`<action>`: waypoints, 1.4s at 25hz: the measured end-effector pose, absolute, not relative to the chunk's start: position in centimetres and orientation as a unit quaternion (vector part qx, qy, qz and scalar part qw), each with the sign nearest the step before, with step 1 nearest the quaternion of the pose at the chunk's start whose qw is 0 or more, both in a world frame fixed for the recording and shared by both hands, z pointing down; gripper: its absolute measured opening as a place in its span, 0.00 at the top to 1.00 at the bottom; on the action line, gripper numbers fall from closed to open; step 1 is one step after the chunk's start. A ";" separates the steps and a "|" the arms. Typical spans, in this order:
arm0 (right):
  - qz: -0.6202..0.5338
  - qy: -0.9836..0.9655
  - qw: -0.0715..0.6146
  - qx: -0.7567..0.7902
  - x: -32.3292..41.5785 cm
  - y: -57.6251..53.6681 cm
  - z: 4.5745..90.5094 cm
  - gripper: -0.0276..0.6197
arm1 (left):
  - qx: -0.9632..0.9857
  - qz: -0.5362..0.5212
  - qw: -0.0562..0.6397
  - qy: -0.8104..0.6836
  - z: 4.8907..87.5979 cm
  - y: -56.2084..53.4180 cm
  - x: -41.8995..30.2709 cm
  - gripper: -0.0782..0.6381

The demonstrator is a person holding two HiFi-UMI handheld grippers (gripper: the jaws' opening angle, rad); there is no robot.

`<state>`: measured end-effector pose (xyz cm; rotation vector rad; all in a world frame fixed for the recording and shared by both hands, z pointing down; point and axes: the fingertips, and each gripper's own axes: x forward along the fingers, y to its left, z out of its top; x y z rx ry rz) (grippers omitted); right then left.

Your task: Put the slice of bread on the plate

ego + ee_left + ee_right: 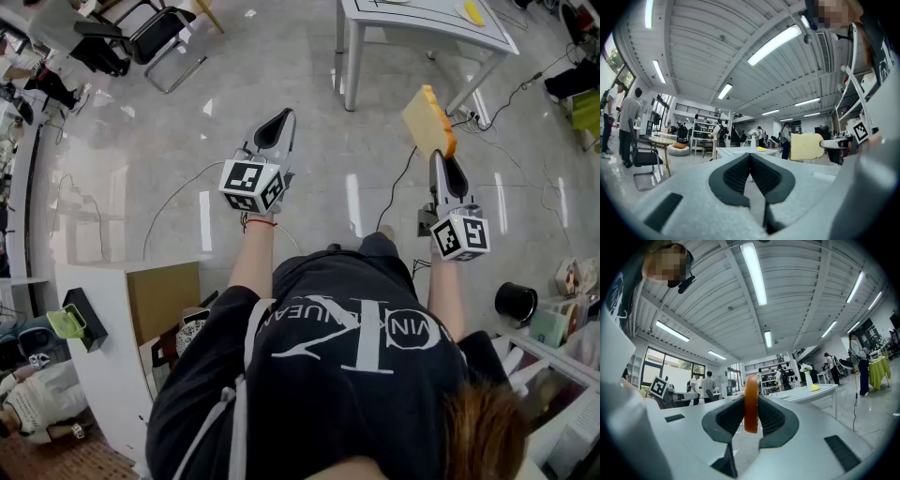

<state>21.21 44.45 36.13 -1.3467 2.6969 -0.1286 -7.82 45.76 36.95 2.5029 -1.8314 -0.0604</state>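
My right gripper (442,159) is shut on a slice of bread (429,120), a pale square with an orange-brown crust, held upright over the floor. In the right gripper view the bread (751,401) is edge-on, with both pads of the right gripper (751,414) pressing on it. My left gripper (281,120) is level to the left of it, jaws together with nothing between them. The left gripper view shows the left gripper (750,157) with its tips touching, and the bread (806,146) off to the right. I cannot make out a plate.
A white table (427,26) with a small yellow thing (473,12) on it stands ahead, also in view as the table (806,392). A black chair (155,36) stands far left, and cables (403,178) cross the tiled floor. A white cabinet (103,347) and a black pot (516,302) flank the person.
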 end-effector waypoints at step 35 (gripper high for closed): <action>-0.082 0.881 0.063 -0.463 17.4 29.2 38.2 0.82 | 0.802 -0.019 0.061 -0.593 39.1 30.7 -13.4 0.89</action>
